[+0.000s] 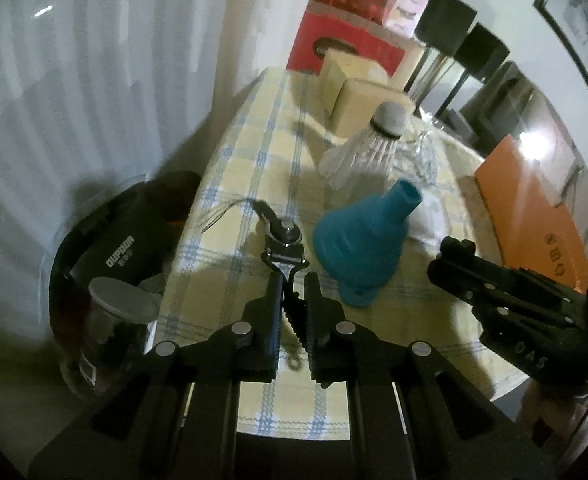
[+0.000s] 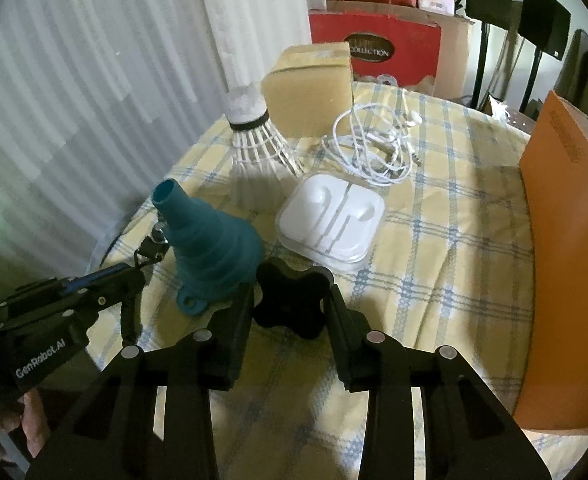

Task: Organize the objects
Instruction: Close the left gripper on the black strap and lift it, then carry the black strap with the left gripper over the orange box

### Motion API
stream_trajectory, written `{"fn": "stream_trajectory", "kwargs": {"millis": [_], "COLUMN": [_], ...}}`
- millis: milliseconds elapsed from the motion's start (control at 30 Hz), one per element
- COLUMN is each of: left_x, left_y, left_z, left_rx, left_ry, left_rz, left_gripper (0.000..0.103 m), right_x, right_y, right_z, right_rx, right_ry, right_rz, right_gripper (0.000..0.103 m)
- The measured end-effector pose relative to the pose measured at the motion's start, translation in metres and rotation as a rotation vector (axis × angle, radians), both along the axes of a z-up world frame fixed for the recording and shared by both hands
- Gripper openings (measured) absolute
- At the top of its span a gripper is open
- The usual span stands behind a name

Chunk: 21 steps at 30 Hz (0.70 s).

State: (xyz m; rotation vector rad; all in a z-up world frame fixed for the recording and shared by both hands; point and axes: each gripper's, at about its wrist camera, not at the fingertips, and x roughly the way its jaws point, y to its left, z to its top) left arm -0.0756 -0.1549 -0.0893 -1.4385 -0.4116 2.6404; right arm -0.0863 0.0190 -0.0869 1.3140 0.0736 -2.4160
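Observation:
My left gripper [image 1: 294,280] is shut on a black keychain strap [image 1: 284,248] with a metal clasp, lifted at the table's left edge; it also shows in the right wrist view [image 2: 134,280]. My right gripper [image 2: 290,288] is shut on a black cross-shaped knob [image 2: 290,300]; it shows in the left wrist view [image 1: 454,256]. A teal collapsible funnel [image 1: 362,236] [image 2: 210,248] lies between the grippers. Behind it stand a white shuttlecock [image 2: 258,140], a white earphone case [image 2: 332,220] and a coiled white earphone cable [image 2: 374,144].
A clear bin [image 1: 106,280] left of the table holds a black box and a grey-lidded jar [image 1: 122,304]. A yellow sponge [image 2: 310,92], red boxes [image 2: 374,52] and black chairs [image 1: 450,20] stand at the back. An orange box [image 2: 566,240] stands at the right on the checked tablecloth [image 2: 434,280].

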Motion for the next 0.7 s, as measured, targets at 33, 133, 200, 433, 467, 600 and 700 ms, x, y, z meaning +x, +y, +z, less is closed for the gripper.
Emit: {"fn": "stream_trajectory", "kwargs": {"millis": [33, 133, 200, 433, 467, 600, 700], "left_x": [0.001, 0.006, 0.009, 0.019, 0.021, 0.027, 0.03], "left_y": [-0.001, -0.003, -0.005, -0.001, 0.001, 0.012, 0.024], "left_z": [0.004, 0.018, 0.031, 0.08, 0.088, 0.12, 0.138], "left_rx": [0.008, 0.027, 0.038, 0.065, 0.064, 0.067, 0.088], "left_ry": [0.008, 0.037, 0.066, 0.174, 0.188, 0.253, 0.283], "left_rz": [0.001, 0.008, 0.01, -0.013, -0.02, -0.054, -0.094], "left_gripper": [0.01, 0.009, 0.01, 0.009, 0.009, 0.009, 0.009], "right_x": [0.001, 0.006, 0.009, 0.019, 0.02, 0.023, 0.028], "right_y": [0.002, 0.009, 0.014, 0.033, 0.036, 0.05, 0.06], "right_z": [0.003, 0.015, 0.025, 0.056, 0.059, 0.072, 0.083], "right_rx": [-0.005, -0.021, -0.03, -0.067, -0.08, -0.116, -0.122], "right_ry": [0.005, 0.018, 0.033, 0.07, 0.069, 0.065, 0.08], "right_rz": [-0.001, -0.002, -0.004, -0.005, -0.005, -0.005, -0.008], "right_gripper": [0.036, 0.036, 0.036, 0.036, 0.036, 0.036, 0.036]}}
